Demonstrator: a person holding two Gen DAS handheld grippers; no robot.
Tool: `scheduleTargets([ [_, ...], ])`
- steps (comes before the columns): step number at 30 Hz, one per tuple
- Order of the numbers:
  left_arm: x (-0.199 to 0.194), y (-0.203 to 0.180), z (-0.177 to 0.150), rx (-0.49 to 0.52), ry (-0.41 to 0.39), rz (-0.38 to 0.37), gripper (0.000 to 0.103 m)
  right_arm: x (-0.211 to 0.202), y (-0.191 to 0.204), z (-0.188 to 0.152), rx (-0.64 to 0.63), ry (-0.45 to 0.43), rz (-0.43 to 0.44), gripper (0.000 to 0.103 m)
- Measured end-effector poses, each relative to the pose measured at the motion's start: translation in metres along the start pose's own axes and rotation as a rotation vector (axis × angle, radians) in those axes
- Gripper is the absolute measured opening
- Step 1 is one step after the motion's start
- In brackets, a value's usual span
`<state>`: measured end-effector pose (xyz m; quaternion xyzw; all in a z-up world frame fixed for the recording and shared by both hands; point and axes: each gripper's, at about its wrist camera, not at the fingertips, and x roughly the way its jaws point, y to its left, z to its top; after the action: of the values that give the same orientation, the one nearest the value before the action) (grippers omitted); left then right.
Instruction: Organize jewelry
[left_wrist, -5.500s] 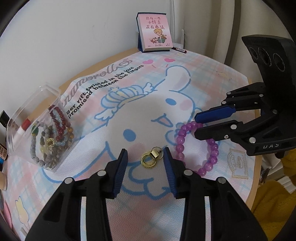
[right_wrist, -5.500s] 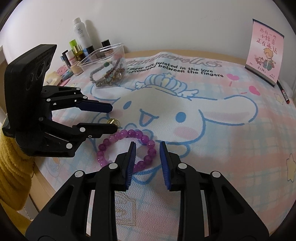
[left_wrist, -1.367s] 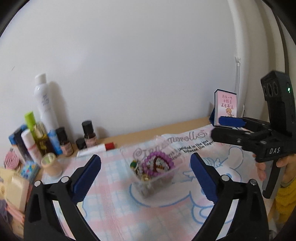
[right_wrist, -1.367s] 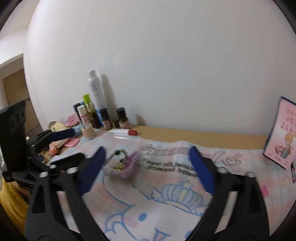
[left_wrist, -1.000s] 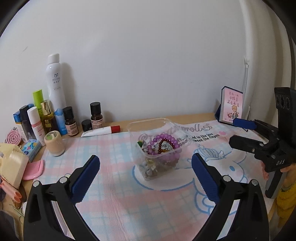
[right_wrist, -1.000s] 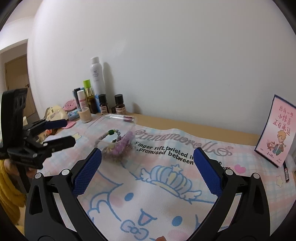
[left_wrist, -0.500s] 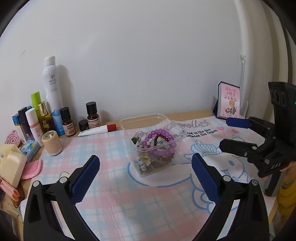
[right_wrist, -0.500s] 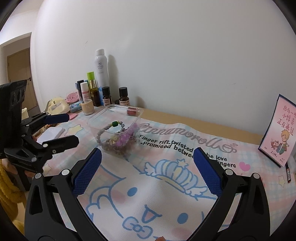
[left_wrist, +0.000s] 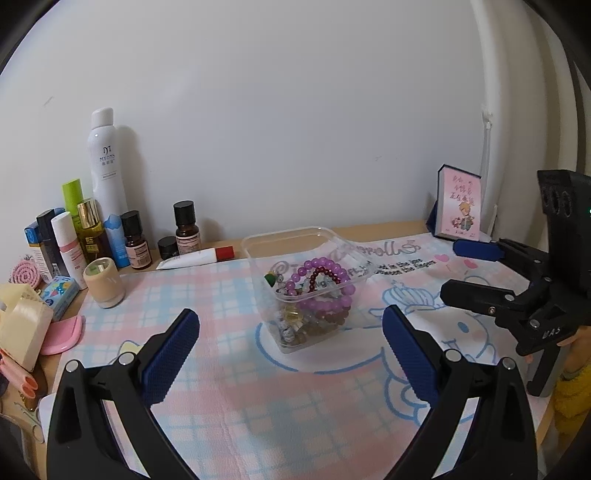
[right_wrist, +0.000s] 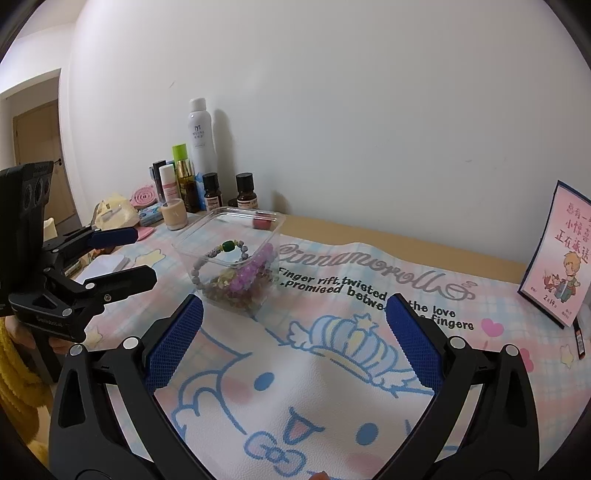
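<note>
A clear plastic box stands on the cartoon mat and holds several bead bracelets, with a purple bracelet on top. The box also shows in the right wrist view, with the purple beads inside. My left gripper is open and empty, held back from the box. My right gripper is open and empty, also back from the box. Each gripper shows in the other's view, the right one and the left one, both open.
Cosmetic bottles, among them a tall white spray can, and a tube line the back left wall. A small beige jar and pink comb lie at the left. A pink calendar card stands at the back right.
Earlier both grippers were low over a purple bracelet and a gold ring on the mat. Now those pieces are off the mat, the purple bracelet lies in the box, and both grippers are raised, open.
</note>
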<state>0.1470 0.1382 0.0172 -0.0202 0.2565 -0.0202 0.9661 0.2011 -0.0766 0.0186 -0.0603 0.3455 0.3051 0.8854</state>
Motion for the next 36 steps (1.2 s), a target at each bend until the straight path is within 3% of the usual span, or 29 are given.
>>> scheduleTargets([
  [36,-0.0017,-0.0022,0.0004,0.006,-0.006,0.001,0.098,0.0028,0.0018,0.0006,0.013,0.000,0.011,0.095],
])
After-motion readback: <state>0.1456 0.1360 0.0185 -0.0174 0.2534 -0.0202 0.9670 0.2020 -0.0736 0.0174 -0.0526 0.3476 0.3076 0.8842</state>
